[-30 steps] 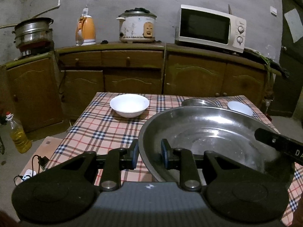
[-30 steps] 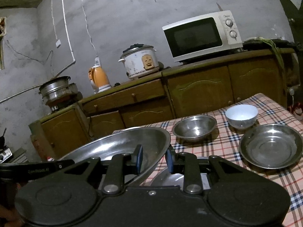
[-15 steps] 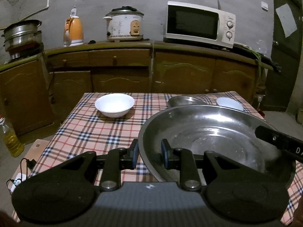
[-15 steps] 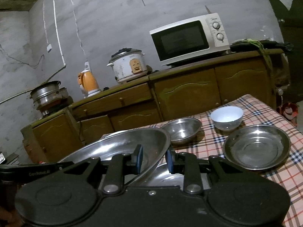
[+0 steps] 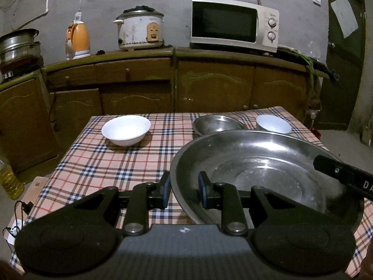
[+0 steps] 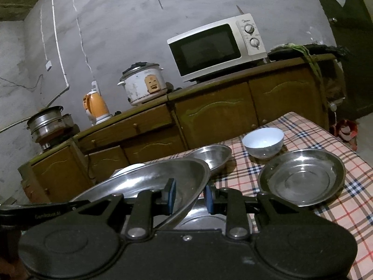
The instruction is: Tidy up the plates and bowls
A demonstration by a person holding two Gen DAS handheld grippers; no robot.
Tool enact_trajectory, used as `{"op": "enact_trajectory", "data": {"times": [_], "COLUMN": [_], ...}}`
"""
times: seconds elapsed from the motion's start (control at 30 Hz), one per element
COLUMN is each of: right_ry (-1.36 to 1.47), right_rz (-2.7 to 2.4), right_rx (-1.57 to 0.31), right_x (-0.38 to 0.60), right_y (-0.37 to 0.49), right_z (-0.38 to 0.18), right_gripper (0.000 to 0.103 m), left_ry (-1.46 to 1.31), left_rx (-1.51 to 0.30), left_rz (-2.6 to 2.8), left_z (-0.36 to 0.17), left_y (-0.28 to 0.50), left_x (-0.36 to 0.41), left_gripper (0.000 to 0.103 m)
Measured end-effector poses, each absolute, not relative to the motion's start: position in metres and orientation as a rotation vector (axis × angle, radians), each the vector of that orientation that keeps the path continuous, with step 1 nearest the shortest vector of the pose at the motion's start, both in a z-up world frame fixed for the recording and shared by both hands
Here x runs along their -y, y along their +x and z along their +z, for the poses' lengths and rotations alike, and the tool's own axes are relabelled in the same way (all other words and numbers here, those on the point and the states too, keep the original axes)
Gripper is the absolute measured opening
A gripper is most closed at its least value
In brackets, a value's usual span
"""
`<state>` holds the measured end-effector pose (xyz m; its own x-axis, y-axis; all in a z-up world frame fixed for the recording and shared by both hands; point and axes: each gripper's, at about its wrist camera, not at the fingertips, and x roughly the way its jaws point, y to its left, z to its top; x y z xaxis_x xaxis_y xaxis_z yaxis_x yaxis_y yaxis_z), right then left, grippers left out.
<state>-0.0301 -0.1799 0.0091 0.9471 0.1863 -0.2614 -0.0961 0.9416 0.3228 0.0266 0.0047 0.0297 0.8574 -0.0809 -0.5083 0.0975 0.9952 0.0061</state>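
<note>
**Two grippers carrying one wide steel plate over the checked table**

We are holding a large, shallow, round stainless-steel plate (image 5: pixel 263 170) between both tools, above the near right part of the table with the pink plaid cloth (image 5: pixel 109 161). The left gripper (image 5: pixel 183 189) is clenched on the plate's rim at nine o'clock, one blue pad outside the wall and one inside. The right gripper (image 6: pixel 190 197) is clamped on the opposite rim, at three o'clock.

To do this step well, we judge that both hands should be travelling together at one height, so the plate is not twisting out of either grip. In the right wrist view it is tilting, and another steel surface is showing just beneath it; what that is we cannot tell.

A smaller round steel plate (image 6: pixel 303 179) is lying on the cloth at two o'clock from the right gripper, a likely stacking partner. A small white bowl (image 6: pixel 263 142) and a small steel bowl (image 6: pixel 209 155) are sitting beyond it; a wider white bowl (image 5: pixel 126 129) is at eleven o'clock.

Both grippers are pointing forward and somewhat downward.
</note>
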Motion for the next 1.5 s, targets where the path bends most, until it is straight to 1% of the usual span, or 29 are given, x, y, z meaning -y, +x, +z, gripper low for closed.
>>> {"op": "enact_trajectory", "data": {"times": [1.5], "right_ry": [0.406], "right_rz": [0.104], "right_rx": [-0.402], "right_x": [0.225], "right_y": [0.01], "right_z": [-0.056], "right_gripper": [0.033], "left_ry": [0.109], "left_rx": [-0.682], "left_rz": [-0.112], "left_z": [-0.027], "left_y": [0.068], "left_x": [0.033], "left_gripper": [0.026]}}
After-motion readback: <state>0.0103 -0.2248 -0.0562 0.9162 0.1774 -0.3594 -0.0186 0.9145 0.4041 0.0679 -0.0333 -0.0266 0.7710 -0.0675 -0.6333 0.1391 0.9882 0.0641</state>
